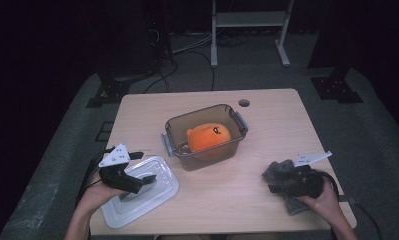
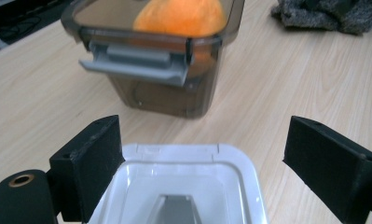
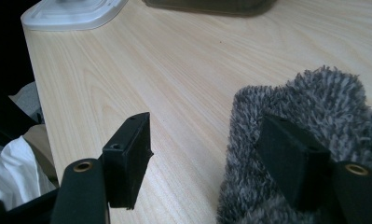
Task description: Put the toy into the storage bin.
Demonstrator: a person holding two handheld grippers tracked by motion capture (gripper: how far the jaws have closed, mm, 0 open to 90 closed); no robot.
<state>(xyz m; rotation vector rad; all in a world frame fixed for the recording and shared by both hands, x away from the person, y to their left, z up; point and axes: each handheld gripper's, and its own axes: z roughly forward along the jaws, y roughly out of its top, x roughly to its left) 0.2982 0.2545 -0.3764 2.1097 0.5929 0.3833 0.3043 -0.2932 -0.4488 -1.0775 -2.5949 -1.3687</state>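
A clear brown container point(image 1: 197, 114) with grey latches stands at the table's middle, with an orange rounded object point(image 1: 208, 136) inside. Its white lid point(image 1: 159, 192) lies flat at the front left. My left gripper point(image 1: 146, 180) hovers over the lid, open. In the left gripper view the jaws of my left gripper point(image 2: 202, 140) straddle the lid point(image 2: 183, 177), and the container point(image 2: 160, 95) stands beyond. A grey fuzzy cloth point(image 1: 279, 169) lies at the front right. My right gripper point(image 3: 204, 130) is open there, one jaw on the cloth point(image 3: 314, 102) and one over bare wood.
A round cable hole point(image 1: 244, 103) sits near the table's far edge. White frame legs point(image 1: 214, 55) and cables lie on the floor behind. The table's front edge is close to both hands. Bare wood lies between lid and cloth.
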